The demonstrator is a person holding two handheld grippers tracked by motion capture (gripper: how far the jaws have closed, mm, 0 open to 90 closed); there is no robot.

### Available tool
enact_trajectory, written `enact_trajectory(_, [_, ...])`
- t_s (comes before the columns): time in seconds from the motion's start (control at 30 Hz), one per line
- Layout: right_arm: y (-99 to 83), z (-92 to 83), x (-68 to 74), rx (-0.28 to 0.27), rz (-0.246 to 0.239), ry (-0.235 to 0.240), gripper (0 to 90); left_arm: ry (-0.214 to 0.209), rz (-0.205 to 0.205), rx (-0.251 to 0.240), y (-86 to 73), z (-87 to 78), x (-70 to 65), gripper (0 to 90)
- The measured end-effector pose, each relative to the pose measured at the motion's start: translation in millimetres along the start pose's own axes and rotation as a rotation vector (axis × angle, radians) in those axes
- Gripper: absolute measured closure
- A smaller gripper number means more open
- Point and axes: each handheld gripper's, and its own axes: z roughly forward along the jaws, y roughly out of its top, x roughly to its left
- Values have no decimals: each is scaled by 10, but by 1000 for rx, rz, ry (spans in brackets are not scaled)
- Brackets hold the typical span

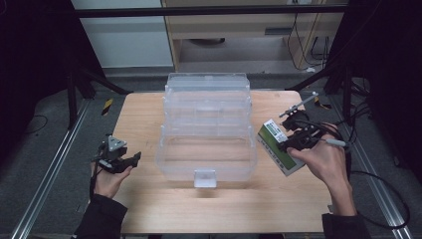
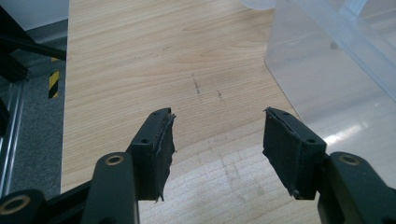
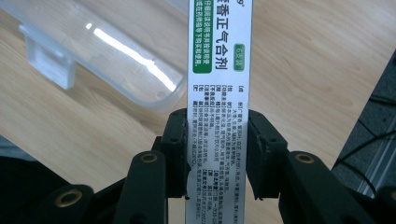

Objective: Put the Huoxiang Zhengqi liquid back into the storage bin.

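The right gripper (image 3: 217, 154) clamps a white-and-green box (image 1: 279, 147), held above the table's (image 1: 149, 119) right side, just right of the clear case (image 1: 206, 129). The left gripper (image 2: 217, 149) rests at the near left, jaws wide apart with nothing between them. The box's small print is too fine to read. The wooden table stands on grey floor (image 1: 45, 149) among dark frames.

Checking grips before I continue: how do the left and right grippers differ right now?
The left gripper has its jaws open with only bare table between them; the right gripper is clamped on a white-and-green medicine box. The left sits low at the table's edge; the right is raised beside the clear plastic organiser box. Both have black jaws.
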Motion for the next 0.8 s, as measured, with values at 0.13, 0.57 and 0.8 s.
enact_trajectory(0.13, [104,-12,37,-11,-27,9,640,1,-1,2,-3,4,5,421])
enact_trajectory(0.57, [447,113,170,-44,-155,112,640,-2,-1,4,-8,11,14,422])
enact_trajectory(0.8, [609,232,242,-59,-273,157,640,-1,-3,4,-9,18,23,422])
